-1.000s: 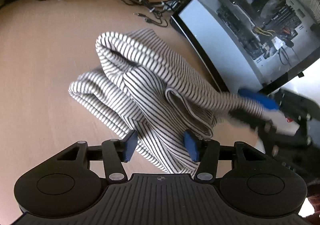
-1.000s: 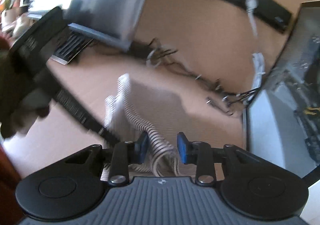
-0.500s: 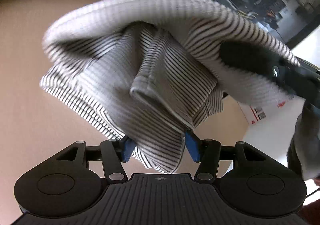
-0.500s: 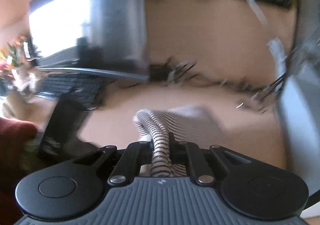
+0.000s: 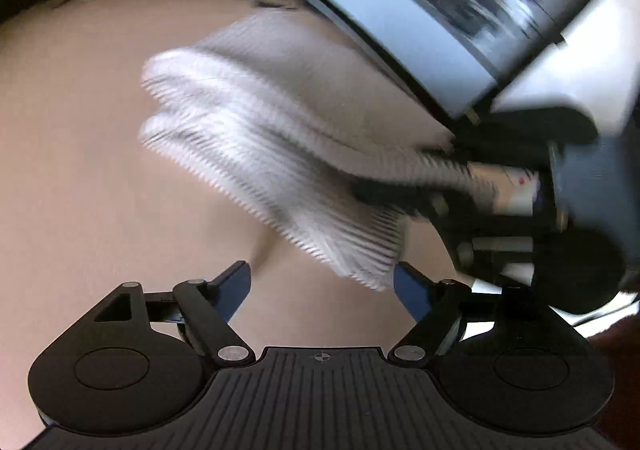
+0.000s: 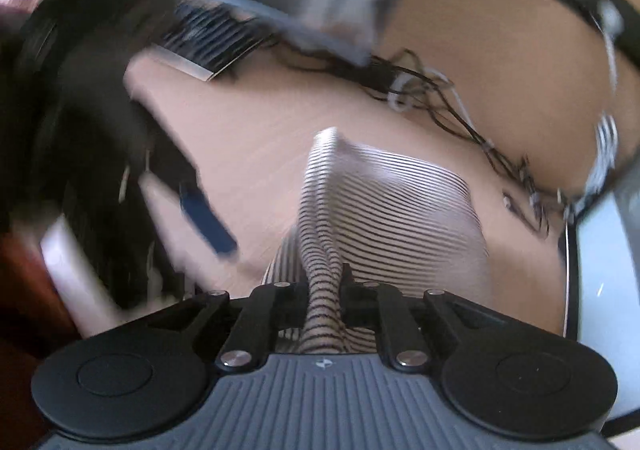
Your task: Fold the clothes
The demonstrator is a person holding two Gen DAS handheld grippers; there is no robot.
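The striped garment (image 6: 384, 210) lies bunched on the desk (image 5: 80, 170), one gathered end drawn up into the right gripper (image 6: 324, 286), whose jaws pinch that fold while starting to ease apart, probably to carry or release the layer. The left gripper (image 5: 320, 282) has its jaws widening, nothing pressed between them (the cloth's edge hangs just ahead), likely letting go. A monitor (image 5: 420, 30) stands close behind.

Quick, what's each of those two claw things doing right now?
Left gripper: jaws opening, wide apart, not gripping the striped garment.
Right gripper: pinching a fold of the striped garment, jaws easing open.
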